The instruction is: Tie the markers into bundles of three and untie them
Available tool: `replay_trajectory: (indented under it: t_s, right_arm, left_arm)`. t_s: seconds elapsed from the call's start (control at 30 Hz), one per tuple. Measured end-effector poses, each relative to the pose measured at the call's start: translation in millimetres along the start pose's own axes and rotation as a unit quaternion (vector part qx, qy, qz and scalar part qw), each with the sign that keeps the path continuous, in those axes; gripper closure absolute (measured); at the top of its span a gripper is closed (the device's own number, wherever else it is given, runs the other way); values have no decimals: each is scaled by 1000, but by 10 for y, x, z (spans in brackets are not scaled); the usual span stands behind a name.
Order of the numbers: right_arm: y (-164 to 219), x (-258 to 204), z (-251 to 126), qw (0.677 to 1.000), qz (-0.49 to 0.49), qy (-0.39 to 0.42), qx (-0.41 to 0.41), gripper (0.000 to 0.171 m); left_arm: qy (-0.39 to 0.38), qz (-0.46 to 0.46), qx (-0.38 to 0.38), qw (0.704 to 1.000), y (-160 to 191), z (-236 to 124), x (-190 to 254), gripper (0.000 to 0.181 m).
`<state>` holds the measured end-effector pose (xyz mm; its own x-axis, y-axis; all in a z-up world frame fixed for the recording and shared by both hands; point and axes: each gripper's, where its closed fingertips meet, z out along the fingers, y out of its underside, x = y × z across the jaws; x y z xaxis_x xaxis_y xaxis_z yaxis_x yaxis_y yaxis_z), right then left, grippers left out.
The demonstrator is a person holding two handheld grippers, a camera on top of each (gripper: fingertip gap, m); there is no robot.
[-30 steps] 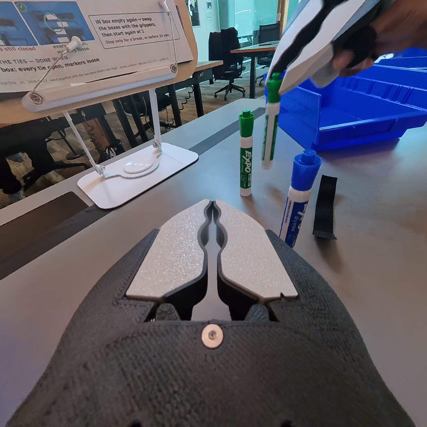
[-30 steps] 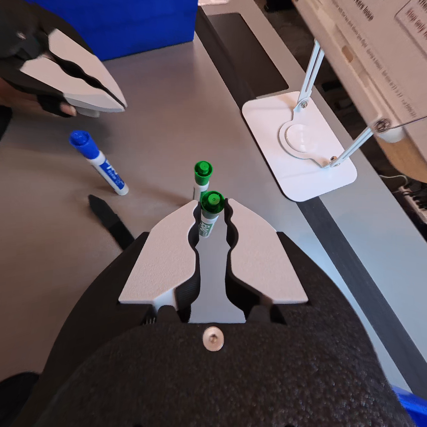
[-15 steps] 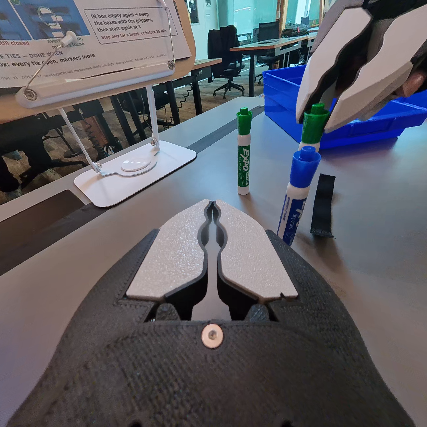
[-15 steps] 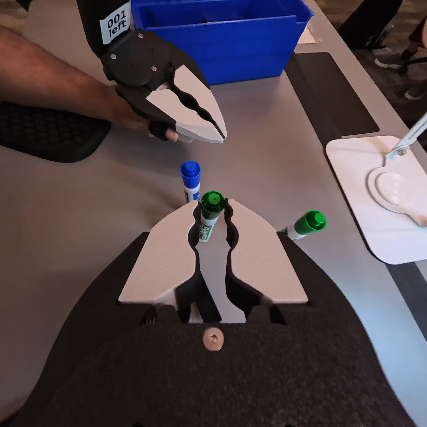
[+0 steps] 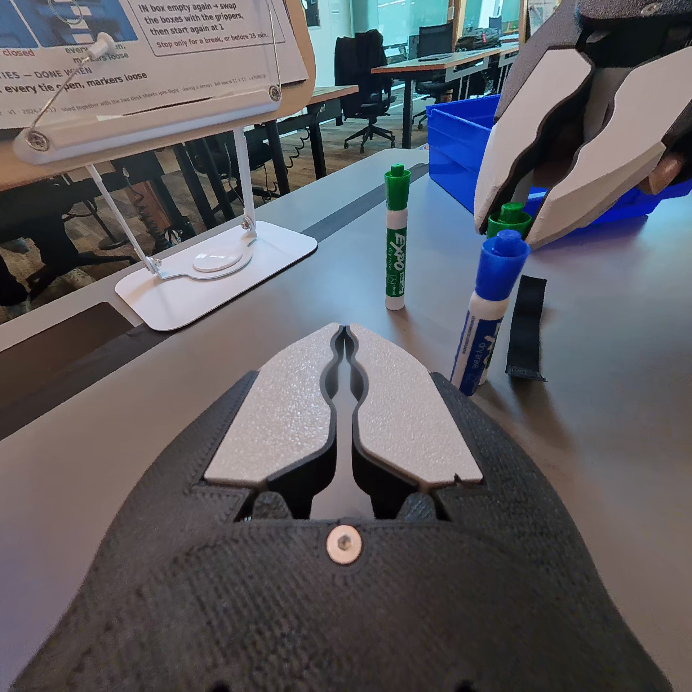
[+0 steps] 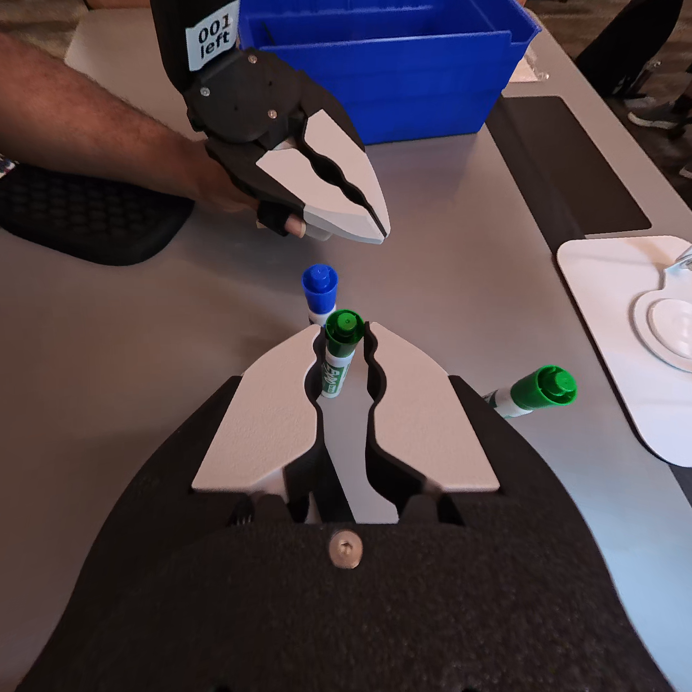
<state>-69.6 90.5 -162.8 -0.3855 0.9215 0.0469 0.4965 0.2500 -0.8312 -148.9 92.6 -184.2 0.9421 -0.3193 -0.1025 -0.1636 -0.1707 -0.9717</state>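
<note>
My right gripper [image 6: 342,333] is shut on the cap of a green marker [image 6: 339,352] and holds it upright, right behind a blue marker [image 6: 320,292] that stands on the grey table. In the left wrist view the held green marker [image 5: 509,221] shows just behind the blue marker [image 5: 486,310], its lower end hidden. A second green marker [image 5: 395,239] stands upright on its own to the left; it also shows in the right wrist view [image 6: 535,393]. A black strap [image 5: 524,329] lies flat beside the blue marker. My left gripper [image 5: 344,329] is shut and empty, close to the markers.
A blue bin [image 6: 374,75] stands at the table's far side. A white stand base [image 5: 217,269] with an instruction sheet above it sits by the table edge. A black mat [image 6: 86,217] lies under the person's forearm. There is about 9 centimeters between the tips of the two grippers. About 12 centimeters separates my right fingertips from the black strap [image 5: 524,329].
My right gripper has carried the green marker from beside the lone green marker over to the blue marker and lowered it. My left gripper has stayed shut and nearly still.
</note>
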Motion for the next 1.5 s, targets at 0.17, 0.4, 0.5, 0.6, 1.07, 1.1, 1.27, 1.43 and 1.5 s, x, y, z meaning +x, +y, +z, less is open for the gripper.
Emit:
replay_trajectory:
  t_s: [0.17, 0.4, 0.5, 0.6, 1.07, 1.1, 1.27, 1.43, 1.5]
  right_arm:
    - [-20, -10, 17, 1000, -8, -2, 6, 152]
    - [-43, -16, 45, 1000, -4, -8, 22, 152]
    - [-47, -23, 58, 1000, -3, -10, 28, 152]
    - [-48, -19, 54, 1000, -7, -7, 29, 150]
    - [-141, 462, -602, 989, 51, 115, 79, 136]
    - [-80, 535, -593, 987, 59, 129, 70, 136]
    - [109, 842, -389, 981, 84, 168, 36, 131]
    - [234, 1009, -206, 978, 106, 178, 10, 143]
    - [229, 1014, -182, 979, 97, 179, 16, 153]
  left_arm:
    - [0, 2, 0, 1000, -5, -3, 0, 181]
    - [3, 0, -3, 1000, 10, 5, -8, 181]
    - [6, -1, -3, 1000, 9, 5, -1, 181]
    - [8, -2, -2, 1000, 5, 5, 4, 181]
    - [16, -4, 1, 1000, -11, 14, 29, 181]
    - [18, -3, 0, 1000, -8, 22, 36, 181]
    - [19, 3, -5, 1000, 8, 29, 66, 181]
    - [15, 3, 0, 1000, -21, -2, 55, 181]
    - [16, 2, 0, 1000, -20, 2, 50, 181]
